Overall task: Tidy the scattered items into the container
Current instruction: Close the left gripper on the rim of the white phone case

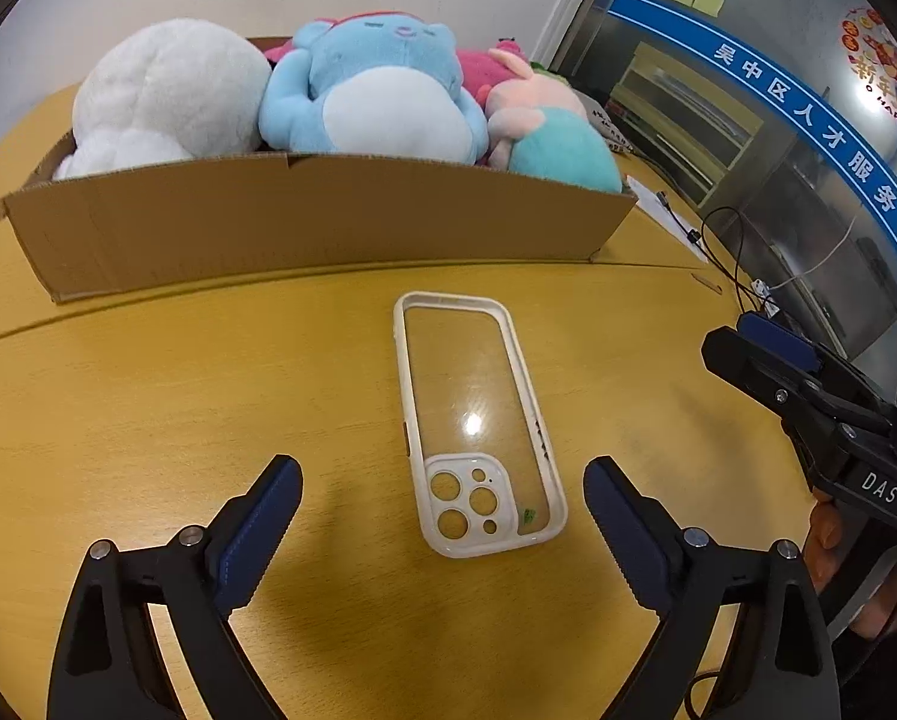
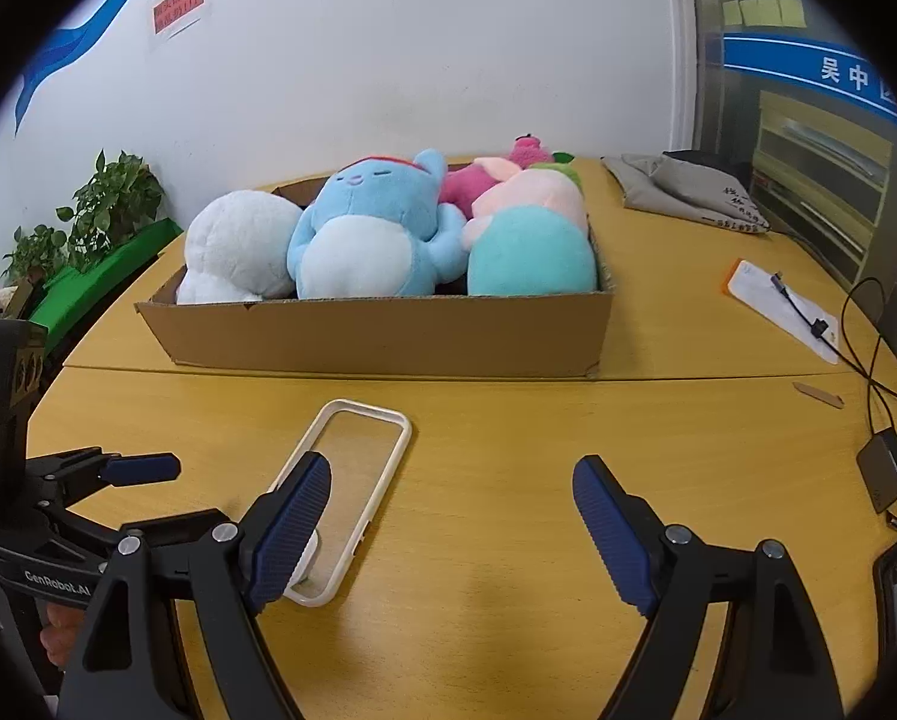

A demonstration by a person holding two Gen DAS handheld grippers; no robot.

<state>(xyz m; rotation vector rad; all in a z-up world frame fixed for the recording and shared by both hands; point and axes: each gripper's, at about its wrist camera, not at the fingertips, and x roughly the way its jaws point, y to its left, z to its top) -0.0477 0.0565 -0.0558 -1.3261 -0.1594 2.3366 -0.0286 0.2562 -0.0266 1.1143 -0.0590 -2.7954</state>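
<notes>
Fingers of the left gripper (image 1: pixel 442 501) are spread wide and grip nothing; the near end of the phone case (image 1: pixel 478 420) is seen between their blue pads (image 1: pixel 256 534), without visible contact. The case, a clear shell with a cream rim, is laid flat on the yellow table (image 1: pixel 148 408), its camera cutout at the near end, in front of the cardboard box (image 1: pixel 304 222). Fingers of the right gripper (image 2: pixel 448 531) are likewise held wide apart and empty above bare table; the left finger (image 2: pixel 286 531) is seen in front of the case's near end (image 2: pixel 352 468), so contact cannot be judged. In the box, at the far side, a white plush (image 1: pixel 166 96), a blue plush (image 1: pixel 376 90) and a pink-and-teal plush (image 1: pixel 544 132) are packed side by side. Cables (image 2: pixel 868 348) and a paper slip (image 2: pixel 784 312) are seen at the right.
</notes>
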